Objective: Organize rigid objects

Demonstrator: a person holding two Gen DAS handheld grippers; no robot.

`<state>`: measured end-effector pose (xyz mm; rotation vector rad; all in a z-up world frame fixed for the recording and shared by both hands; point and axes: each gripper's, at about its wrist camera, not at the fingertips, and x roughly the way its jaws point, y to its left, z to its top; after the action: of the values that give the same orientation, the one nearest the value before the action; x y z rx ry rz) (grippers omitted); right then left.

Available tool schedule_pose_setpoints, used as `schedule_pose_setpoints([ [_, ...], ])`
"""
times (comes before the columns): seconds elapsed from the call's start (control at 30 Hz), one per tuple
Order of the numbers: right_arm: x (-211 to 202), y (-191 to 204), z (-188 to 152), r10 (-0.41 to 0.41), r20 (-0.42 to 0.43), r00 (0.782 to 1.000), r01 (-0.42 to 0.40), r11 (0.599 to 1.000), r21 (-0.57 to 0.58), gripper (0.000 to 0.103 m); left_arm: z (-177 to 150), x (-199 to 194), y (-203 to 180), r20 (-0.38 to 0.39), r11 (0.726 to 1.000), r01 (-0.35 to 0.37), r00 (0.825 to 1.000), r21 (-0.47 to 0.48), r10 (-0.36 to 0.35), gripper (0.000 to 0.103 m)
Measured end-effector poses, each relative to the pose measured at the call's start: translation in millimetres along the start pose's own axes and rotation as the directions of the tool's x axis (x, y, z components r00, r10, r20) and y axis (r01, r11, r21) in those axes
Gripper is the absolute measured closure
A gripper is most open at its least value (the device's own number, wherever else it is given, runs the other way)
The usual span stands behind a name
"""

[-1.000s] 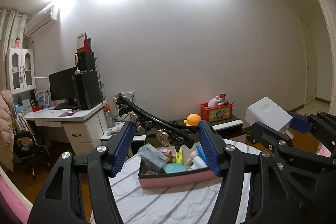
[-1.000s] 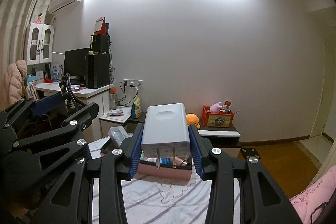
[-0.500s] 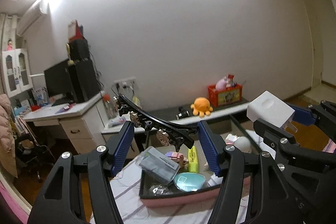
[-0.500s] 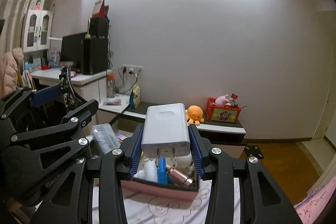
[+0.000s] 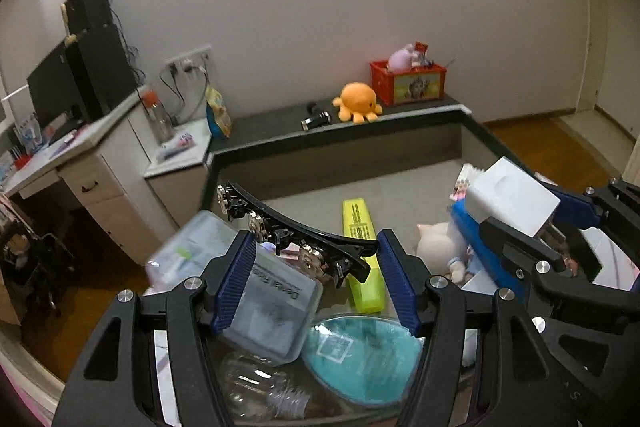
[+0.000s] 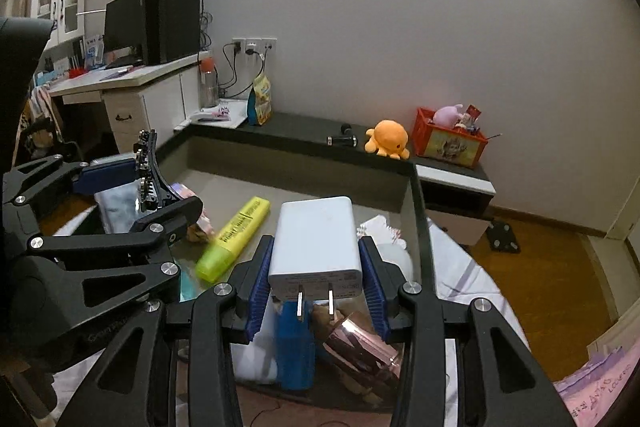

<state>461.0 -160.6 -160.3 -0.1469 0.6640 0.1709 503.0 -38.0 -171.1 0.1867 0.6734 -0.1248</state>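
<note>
Two grippers hang side by side over one open tray (image 6: pixel 418 211) with a dark rim, which sits on a striped white cloth. The left gripper (image 5: pixel 316 279) is clamped on one long black hair clip (image 5: pixel 296 239) set with several metal studs; the clip spans both blue pads and sticks out up and to the left beyond them. The right gripper (image 6: pixel 316 281) is closed on one white wall charger (image 6: pixel 316 239), its two metal prongs pointing back toward the camera. In the tray lie one yellow highlighter (image 5: pixel 362 251) near the middle, one clear plastic box (image 5: pixel 256 291) tilted at the left, one teal oval case (image 5: pixel 360 351) and one clear bulb-like item (image 5: pixel 260 387) at the near edge, one small white figurine (image 5: pixel 440 251), one blue object (image 6: pixel 296 347) and one rose-gold cylinder (image 6: pixel 360 343) at the right. The far half of the tray floor is bare, with open room between highlighter and back wall. Beyond it, a dark ledge holds one orange octopus plush (image 6: pixel 388 139) and one red crate (image 6: pixel 450 139).
</note>
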Motion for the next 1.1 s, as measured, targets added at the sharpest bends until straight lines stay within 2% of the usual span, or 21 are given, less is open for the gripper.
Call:
schedule_pose_setpoints([
  [0.07, 5, -2, -4, -0.004, -0.008, 1.0, 0.004, 1.0, -0.003, 0.059, 0, 4, -1, 0.005, 1.0, 0.0, 1.0, -0.008, 0.0, 0.038],
  [0.2, 8, -4, -3, -0.015, -0.001, 1.0, 0.015, 1.0, -0.011, 0.056, 0, 1, 2, 0.033, 0.999, -0.042, 0.999, -0.008, 0.042, 0.023],
  [0.3, 2, -9, 1, -0.037, 0.018, 0.999, 0.037, 0.999, 0.005, 0.035, 2, -11, 11, 0.041, 0.997, -0.057, 0.997, -0.05, 0.059, 0.01],
  [0.33, -4, -12, 3, -0.042, 0.028, 0.999, 0.042, 0.999, 0.017, 0.02, 3, -15, 18, 0.048, 0.996, -0.056, 0.997, -0.066, 0.059, 0.003],
  [0.37, -12, -14, 5, -0.045, 0.044, 0.998, 0.044, 0.999, 0.027, 0.013, 3, -23, 23, 0.064, 0.995, -0.048, 0.997, -0.086, 0.053, 0.0],
  [0.43, -29, -13, 9, -0.035, 0.077, 0.996, 0.033, 0.999, 0.03, 0.013, 1, -40, 26, 0.089, 0.994, -0.036, 0.995, -0.102, 0.046, 0.0],
  [0.53, -52, -11, 13, -0.011, 0.116, 0.993, 0.006, 0.999, 0.045, 0.012, -5, -71, 24, 0.133, 0.994, -0.058, 0.989, -0.095, 0.071, 0.0],
  [0.6, -69, -8, 15, -0.009, 0.14, 0.99, 0.003, 0.999, 0.049, 0.008, -7, -89, 25, 0.156, 0.993, -0.069, 0.984, -0.095, 0.083, 0.0],
  [0.63, -80, -6, 15, -0.005, 0.153, 0.988, -0.003, 0.999, 0.05, 0.0, -10, -102, 26, 0.177, 0.992, -0.071, 0.98, -0.102, 0.089, 0.0],
  [0.7, -100, -2, 13, -0.002, 0.182, 0.983, -0.007, 0.999, 0.049, 0.0, -15, -126, 27, 0.21, 0.992, -0.074, 0.973, -0.106, 0.095, 0.0],
  [0.87, -154, 11, 3, 0.009, 0.245, 0.969, -0.02, 0.999, 0.039, 0.0, -32, -190, 23, 0.285, 0.988, -0.115, 0.948, -0.104, 0.141, 0.0],
  [1.0, -194, 20, -9, 0.015, 0.289, 0.957, -0.027, 0.999, 0.039, 0.0, -46, -239, 19, 0.353, 0.985, -0.142, 0.92, -0.101, 0.169, 0.0],
  [1.1, -224, 27, -17, 0.02, 0.325, 0.945, -0.039, 0.998, 0.052, 0.0, -55, -273, 20, 0.394, 0.984, -0.139, 0.903, -0.112, 0.173, 0.0],
])
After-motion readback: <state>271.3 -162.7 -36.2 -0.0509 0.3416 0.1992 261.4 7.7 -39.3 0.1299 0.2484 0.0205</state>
